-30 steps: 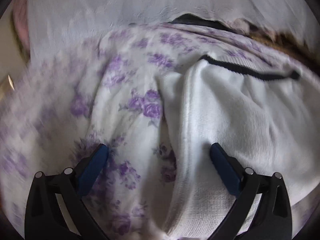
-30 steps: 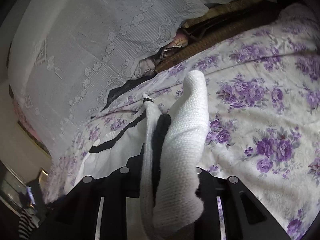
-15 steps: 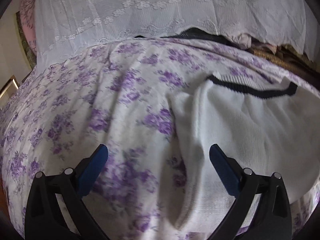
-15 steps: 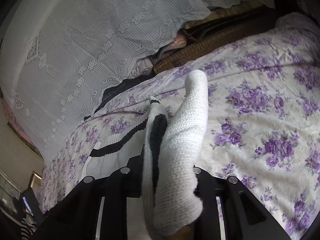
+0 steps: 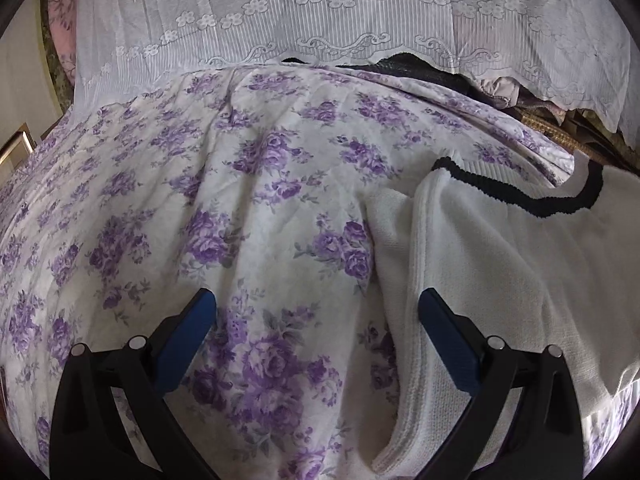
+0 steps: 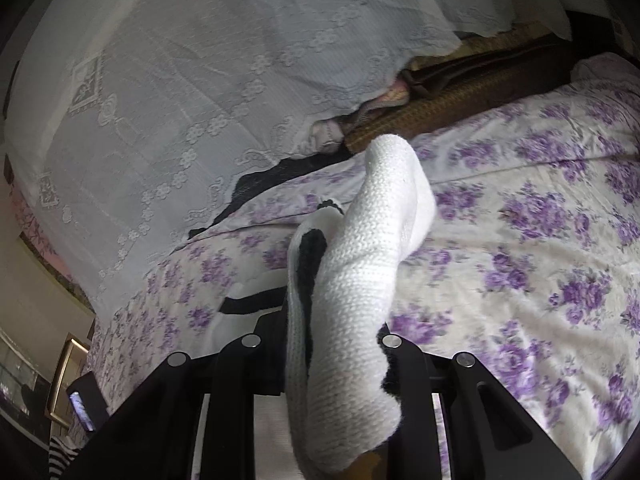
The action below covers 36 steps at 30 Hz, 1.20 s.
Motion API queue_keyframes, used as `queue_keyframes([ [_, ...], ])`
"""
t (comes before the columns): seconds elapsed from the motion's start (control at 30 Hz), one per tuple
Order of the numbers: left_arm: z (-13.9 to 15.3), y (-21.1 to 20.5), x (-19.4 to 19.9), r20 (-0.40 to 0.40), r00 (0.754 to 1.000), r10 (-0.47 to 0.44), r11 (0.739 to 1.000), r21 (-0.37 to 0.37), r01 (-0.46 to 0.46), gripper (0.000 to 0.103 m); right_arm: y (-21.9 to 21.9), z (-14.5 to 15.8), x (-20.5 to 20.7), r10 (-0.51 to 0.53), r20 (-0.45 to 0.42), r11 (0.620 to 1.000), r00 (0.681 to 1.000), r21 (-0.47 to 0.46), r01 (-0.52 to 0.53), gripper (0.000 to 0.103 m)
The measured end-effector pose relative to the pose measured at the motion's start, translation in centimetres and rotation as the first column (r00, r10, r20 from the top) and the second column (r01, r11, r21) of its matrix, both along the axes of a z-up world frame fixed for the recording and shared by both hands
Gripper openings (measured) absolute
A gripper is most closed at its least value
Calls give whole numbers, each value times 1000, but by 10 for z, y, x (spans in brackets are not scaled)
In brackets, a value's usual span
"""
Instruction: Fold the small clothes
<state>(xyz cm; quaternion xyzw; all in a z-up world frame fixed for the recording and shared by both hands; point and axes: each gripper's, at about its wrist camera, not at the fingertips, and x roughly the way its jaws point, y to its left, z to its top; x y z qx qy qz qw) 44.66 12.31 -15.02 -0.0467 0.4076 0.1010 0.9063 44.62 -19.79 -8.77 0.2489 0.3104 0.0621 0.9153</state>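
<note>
Lifted higher, right hand-held gripper (image 6: pixel 340 360) pinches white sweater (image 6: pixel 360 280) above bedspread (image 6: pixel 520 260).

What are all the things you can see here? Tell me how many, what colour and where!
knit garment: one, white with black trim, lying on the bedspread, one part lifted and pinched in the right gripper
bedspread: one, white with purple flowers, covering the bed
lace cloth: one, white, draped behind the bed
woven mat: one, brown, at the bed's far edge
left gripper: one, black with blue fingers, open above the bedspread
right gripper: one, black, shut on the knit garment
</note>
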Motion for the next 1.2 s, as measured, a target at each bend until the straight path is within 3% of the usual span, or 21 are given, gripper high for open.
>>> queue_keyframes([
  [0.33,3,0,3,6,1000,-22,999,-47,22,99,59,18,0,105,14,994,994,-28,-105,24],
  [0.67,-3,6,11,-11,1000,-14,997,-70,13,99,117,17,-4,195,8,980,981,-41,-195,25],
  [0.83,-2,5,29,5,999,-36,998,-57,36,99,150,11,-9,248,-14,965,969,-84,-248,25],
  [0.97,-8,15,53,-8,1000,4,999,-45,-5,99,174,3,-9,261,-24,952,965,-159,-262,25],
  [1.2,-14,29,91,-27,1000,1,995,-102,-4,99,196,-15,-13,279,-29,935,960,-218,-279,25],
])
